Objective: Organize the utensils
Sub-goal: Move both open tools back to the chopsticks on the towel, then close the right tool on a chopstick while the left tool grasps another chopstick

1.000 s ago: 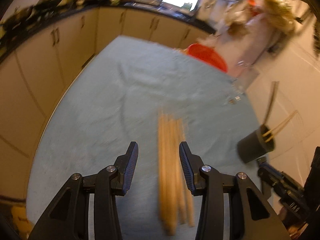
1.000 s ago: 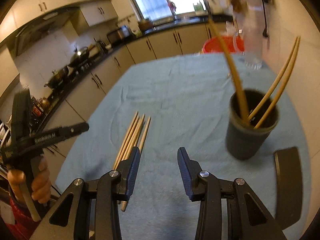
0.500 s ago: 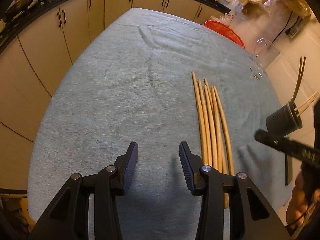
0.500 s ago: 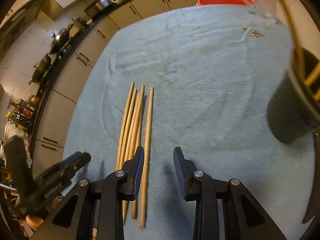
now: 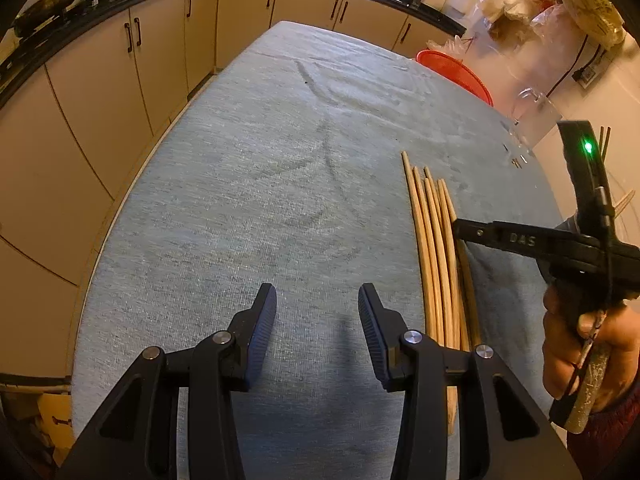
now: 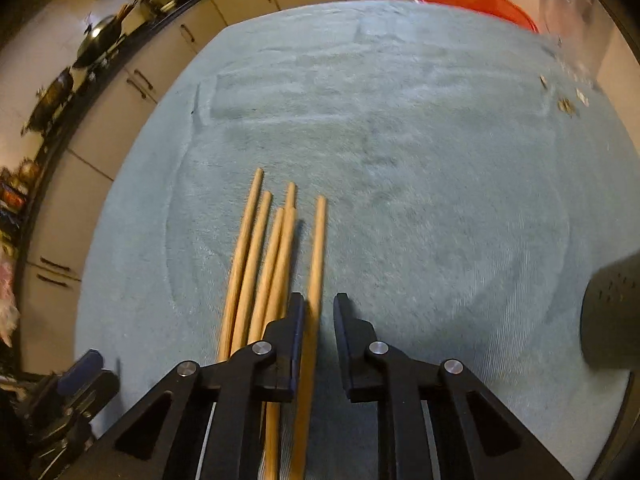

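Note:
Several wooden chopsticks (image 5: 436,260) lie side by side on the blue-grey tablecloth (image 5: 280,200). In the right wrist view the rightmost chopstick (image 6: 317,256) lies a little apart from the others (image 6: 256,264). My right gripper (image 6: 319,301) is low over it, jaws closing. That stick runs between them along the left finger (image 6: 294,332), with a gap to the right finger. My left gripper (image 5: 318,312) hangs open over bare cloth, left of the sticks, with nothing between its fingers. The dark holder (image 6: 612,320) stands at the right edge.
A red basin (image 5: 456,72) and a clear glass jug (image 5: 536,116) stand at the table's far right. Kitchen cabinets (image 5: 120,92) run along the left and back. A person's hand (image 5: 580,340) holds the right gripper's handle. Small bits (image 6: 566,104) lie on the cloth.
My right gripper moved left and down from beside the holder to the chopsticks, and its jaws narrowed around the rightmost stick. My left gripper sank a little and stayed open.

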